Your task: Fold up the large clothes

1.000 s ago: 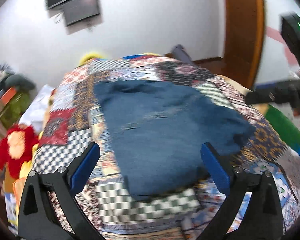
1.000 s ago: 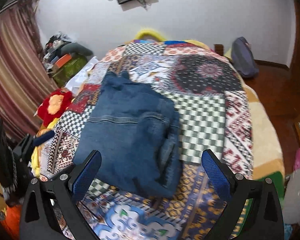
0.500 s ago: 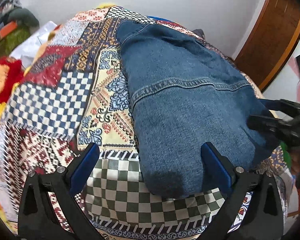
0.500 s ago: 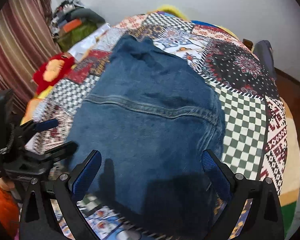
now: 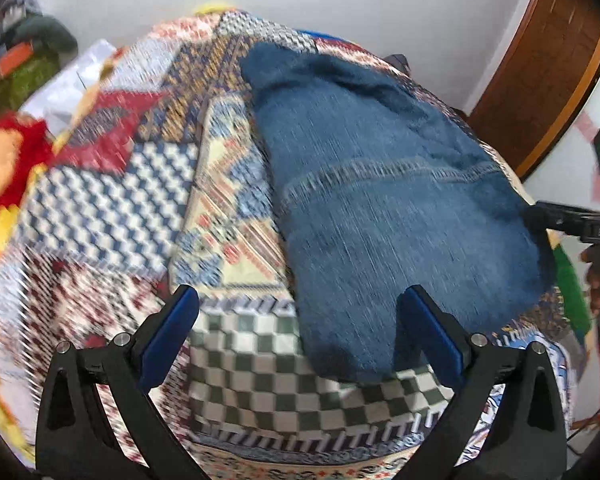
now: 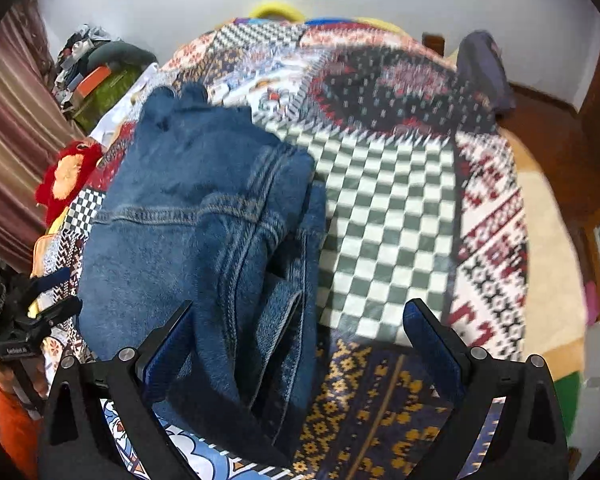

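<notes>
On the patchwork bedspread (image 6: 384, 216) the folded denim garment (image 5: 380, 208) lies flat, and both the left gripper (image 5: 300, 328) and right gripper (image 6: 300, 340) hover spread wide and empty, so a shallow pinch of only the top layer could likely pull the stacked folds apart.

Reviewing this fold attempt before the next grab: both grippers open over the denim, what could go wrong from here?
1. The right gripper straddles stacked folds at the denim garment edge; closing may catch only some layers and undo the fold.
2. The left gripper sits half over the patchwork bedspread; it may pinch that too.
3. Both views are motion-blurred, so aim is uncertain.
</notes>
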A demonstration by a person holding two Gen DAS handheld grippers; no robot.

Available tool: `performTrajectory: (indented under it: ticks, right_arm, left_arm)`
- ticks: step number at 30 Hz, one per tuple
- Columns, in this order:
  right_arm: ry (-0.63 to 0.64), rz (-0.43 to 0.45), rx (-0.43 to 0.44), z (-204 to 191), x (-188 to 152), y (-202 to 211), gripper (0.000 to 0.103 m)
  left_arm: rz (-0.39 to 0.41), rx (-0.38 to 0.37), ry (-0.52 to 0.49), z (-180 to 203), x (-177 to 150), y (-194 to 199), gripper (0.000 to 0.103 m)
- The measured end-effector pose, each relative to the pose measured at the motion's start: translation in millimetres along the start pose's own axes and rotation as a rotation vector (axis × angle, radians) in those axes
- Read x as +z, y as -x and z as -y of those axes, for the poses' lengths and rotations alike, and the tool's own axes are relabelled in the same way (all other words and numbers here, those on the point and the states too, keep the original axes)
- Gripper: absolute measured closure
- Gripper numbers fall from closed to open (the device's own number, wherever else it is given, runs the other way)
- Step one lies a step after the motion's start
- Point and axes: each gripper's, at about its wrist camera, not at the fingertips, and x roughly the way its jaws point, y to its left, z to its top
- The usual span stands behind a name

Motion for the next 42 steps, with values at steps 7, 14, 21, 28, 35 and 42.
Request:
performTrajectory:
  ticks: [7,14,21,28,35,42]
  right_arm:
    - [0.080,0.104,0.009,-23,28,25,0.003]
    - [0.156,0.111,0.022,-46,57,5,0.003]
    - [0.215,0.007,0.039,-57,80,-52,0.003]
    - [0.156,-0.071,0.090,-38,98,-97,0.003]
    - [0.021,-0.050,0.114,-8,116,-101,0.003]
    - [0.061,0.059,0.090,-19,107,-54,0.003]
  left_arm:
    - [0.089,0.013,-0.026,-6,44,16,0.000]
    - [0.096,0.008,-0.093,9,91,-6,0.000]
    - [-0.010,0.002,-0.183,28,117,-74,0.000]
    - [0.001,0.049,-0.131,21,152,-118,0.000]
    - [0.007,0.066,-0.082,8,169,-119,0.000]
    - [0.084,0.049,-0.054,4,160,-70,0.000]
